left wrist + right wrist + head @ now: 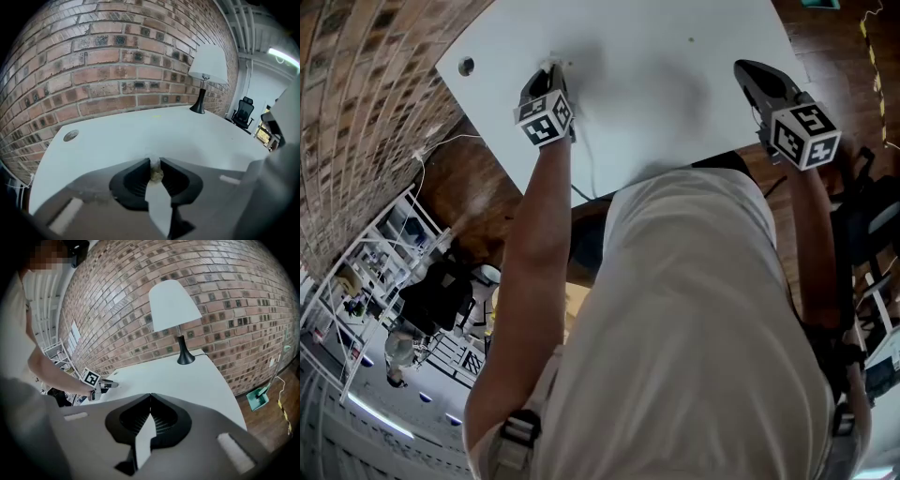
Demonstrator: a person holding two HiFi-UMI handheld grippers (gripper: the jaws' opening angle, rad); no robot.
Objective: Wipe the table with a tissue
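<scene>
The white table point(656, 56) fills the top of the head view. My left gripper point(553, 70) points down at its left part, shut on a small crumpled wad of tissue point(156, 174) that shows white at the tips point(551, 62). In the left gripper view the jaws point(155, 165) pinch the wad just above the tabletop point(140, 131). My right gripper point(742, 69) hovers over the table's right side. Its jaws point(150, 396) meet at the tips with nothing between them. The left gripper point(101, 384) also shows far left in the right gripper view.
A lamp point(173, 305) with a white shade and black base stands at the table's far end by the brick wall. A round cable hole point(466, 66) sits near the left corner. A white cable point(586, 169) hangs off the near edge. Shelving stands on the floor at left.
</scene>
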